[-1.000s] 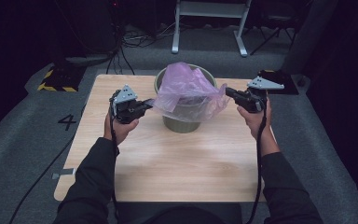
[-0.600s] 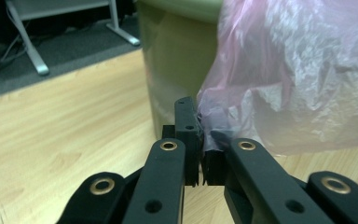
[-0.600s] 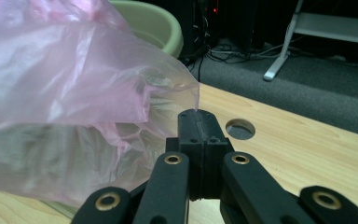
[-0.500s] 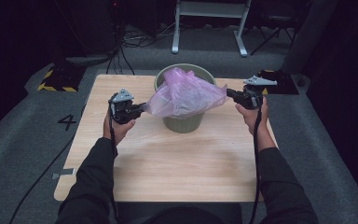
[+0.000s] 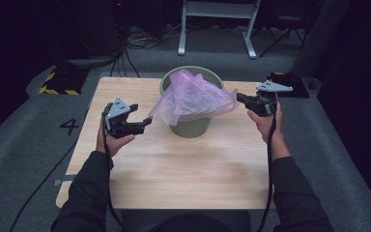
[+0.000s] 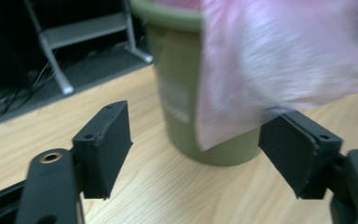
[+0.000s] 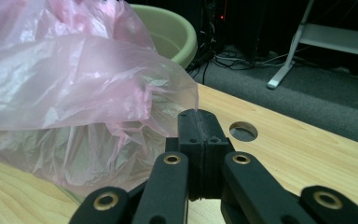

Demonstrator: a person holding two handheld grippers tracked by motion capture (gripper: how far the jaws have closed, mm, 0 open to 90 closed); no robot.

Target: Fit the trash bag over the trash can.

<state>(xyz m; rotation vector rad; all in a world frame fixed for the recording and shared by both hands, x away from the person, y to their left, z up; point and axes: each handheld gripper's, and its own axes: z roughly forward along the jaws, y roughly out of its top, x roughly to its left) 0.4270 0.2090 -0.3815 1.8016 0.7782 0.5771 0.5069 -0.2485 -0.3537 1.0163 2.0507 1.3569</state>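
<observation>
A pink plastic bag [image 5: 192, 96] is draped over the green bin [image 5: 189, 124] at the far middle of the counter [image 5: 183, 169]. The right tongs [image 5: 241, 98] are clamped on the bag's right edge, pulling it taut. The left tongs [image 5: 145, 123] have just been opening (jaws now wide apart), the bag's left corner hanging loose just beyond them.
</observation>
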